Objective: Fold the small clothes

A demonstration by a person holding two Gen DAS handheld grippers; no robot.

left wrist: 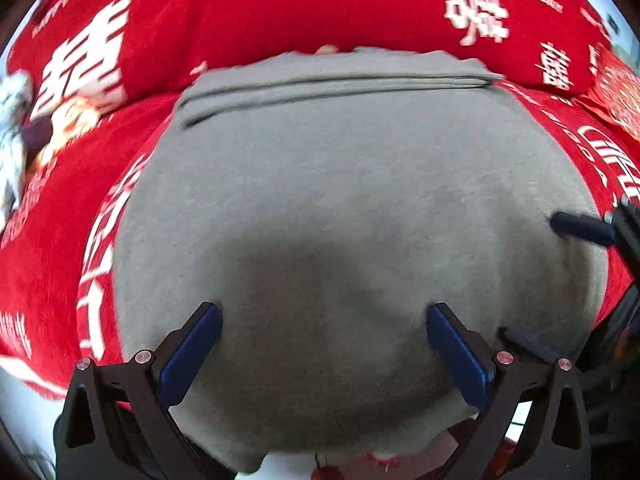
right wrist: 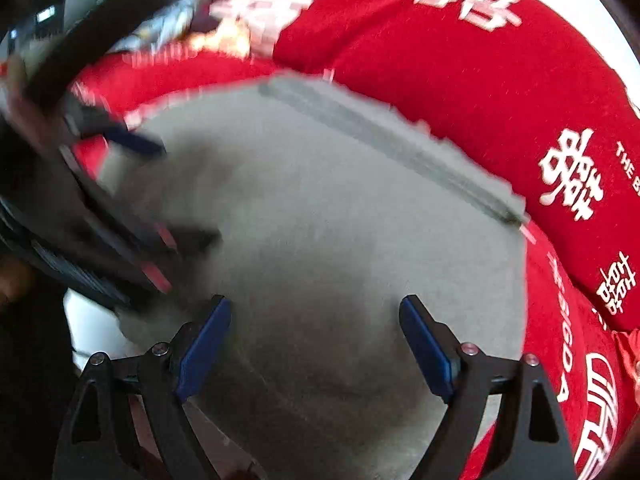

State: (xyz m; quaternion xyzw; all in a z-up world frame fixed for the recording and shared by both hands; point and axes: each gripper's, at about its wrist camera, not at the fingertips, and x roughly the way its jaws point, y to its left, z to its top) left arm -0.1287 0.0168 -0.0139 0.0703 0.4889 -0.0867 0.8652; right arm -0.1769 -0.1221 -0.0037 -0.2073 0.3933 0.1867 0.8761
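A grey garment (left wrist: 340,184) lies flat and folded on a red cloth, its stacked edges showing along the far side (left wrist: 320,84). My left gripper (left wrist: 324,312) hovers over its near part, open, with nothing between the blue pads. In the right wrist view the same grey garment (right wrist: 340,208) fills the middle. My right gripper (right wrist: 316,304) stands open above it, holding nothing. The right gripper's fingers (left wrist: 580,226) show at the right edge of the left wrist view. The left gripper's fingers (right wrist: 136,140) appear blurred at the left of the right wrist view.
A red cloth with white characters (left wrist: 248,12) covers the surface all around the garment (right wrist: 460,60). A patterned white bundle (left wrist: 14,128) lies at the far left. A red patterned item (left wrist: 620,96) sits at the far right. White surface shows at the near edge (right wrist: 92,328).
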